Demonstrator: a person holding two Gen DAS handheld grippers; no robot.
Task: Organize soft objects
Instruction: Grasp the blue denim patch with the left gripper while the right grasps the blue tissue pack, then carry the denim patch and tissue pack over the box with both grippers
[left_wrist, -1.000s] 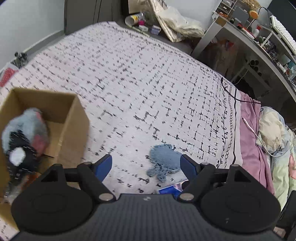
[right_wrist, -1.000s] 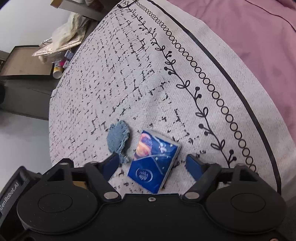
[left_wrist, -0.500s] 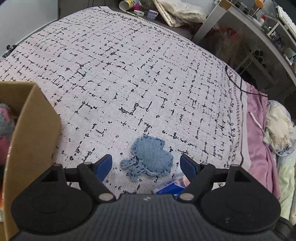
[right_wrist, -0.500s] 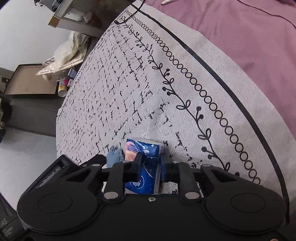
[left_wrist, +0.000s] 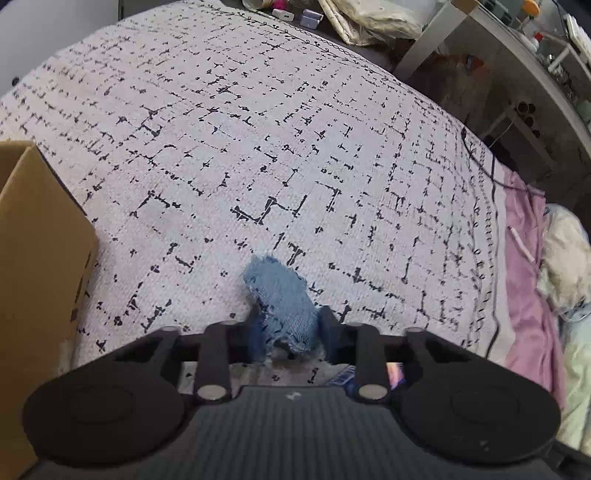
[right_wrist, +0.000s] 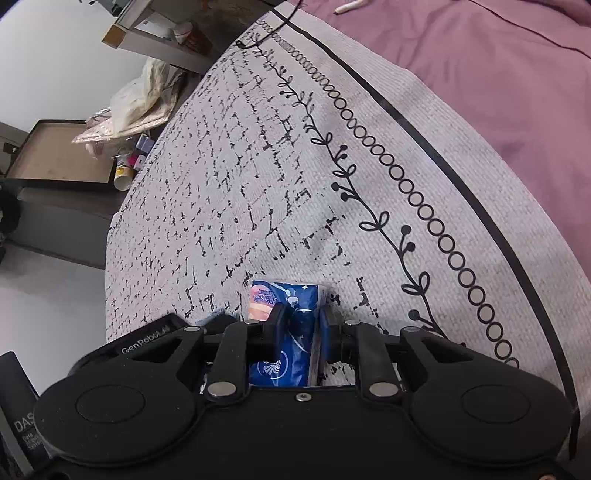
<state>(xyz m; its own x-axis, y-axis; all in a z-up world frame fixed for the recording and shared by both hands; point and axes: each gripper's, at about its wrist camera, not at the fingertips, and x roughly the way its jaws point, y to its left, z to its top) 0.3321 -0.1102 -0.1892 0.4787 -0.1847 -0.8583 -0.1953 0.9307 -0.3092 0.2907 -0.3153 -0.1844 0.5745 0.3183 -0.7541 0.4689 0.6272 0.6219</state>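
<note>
My left gripper is shut on a small blue denim patch, which sticks out forward between the blue pads just above the patterned white bedspread. My right gripper is shut on a blue tissue pack printed with orange and white, held upright over the bedspread. A corner of the pack shows under the left gripper. The other gripper's black body sits just left of the right one.
A brown cardboard box stands at the left edge. A pink sheet and bunched bedding lie to the right. A desk, bags and small bottles sit beyond the bed's far edge.
The left gripper moved right from the box, came down over the denim patch and closed on it. The right gripper closed on the tissue pack and tipped it upright.
</note>
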